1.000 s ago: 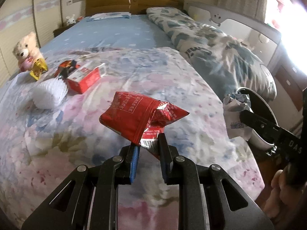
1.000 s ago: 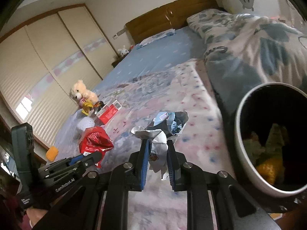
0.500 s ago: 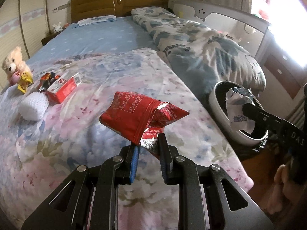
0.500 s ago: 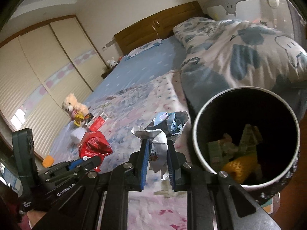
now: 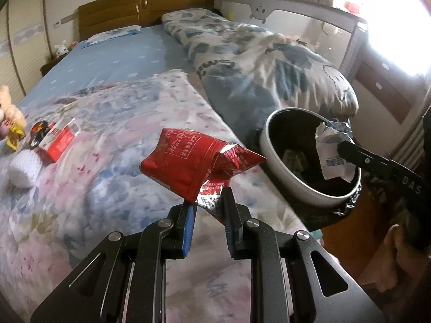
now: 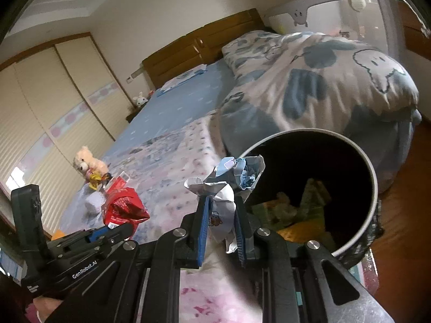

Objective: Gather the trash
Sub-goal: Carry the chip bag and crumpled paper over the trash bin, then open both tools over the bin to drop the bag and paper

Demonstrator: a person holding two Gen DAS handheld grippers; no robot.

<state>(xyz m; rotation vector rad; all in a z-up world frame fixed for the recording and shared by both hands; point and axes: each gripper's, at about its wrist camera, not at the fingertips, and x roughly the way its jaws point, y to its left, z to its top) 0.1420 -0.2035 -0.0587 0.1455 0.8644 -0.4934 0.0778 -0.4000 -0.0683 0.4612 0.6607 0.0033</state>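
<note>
- Bed point(image 5: 113, 113): lying across the scene, floral cover near, blue sheet far.
- Quilt point(image 6: 317, 80): lying bunched along the bed's right side.
- Bin point(image 6: 369, 167): standing at the bed's near right edge, trash lying inside.
- Left gripper point(image 5: 207, 210): clenching a red bag point(image 5: 194, 161) above the cover, left of the bin.
- Right gripper point(image 6: 222, 212): grasping crumpled paper point(image 6: 231, 177) at the bin's rim.
- Red box point(image 5: 58, 140), white ball point(image 5: 23, 167): lying far left on the cover.

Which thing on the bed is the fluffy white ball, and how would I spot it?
Start at the floral blanket covering the near end of the bed, then look to its left side, near the teddy bear. The white ball lies just in front of a red box; it alone is plain white, round and netted.
</note>
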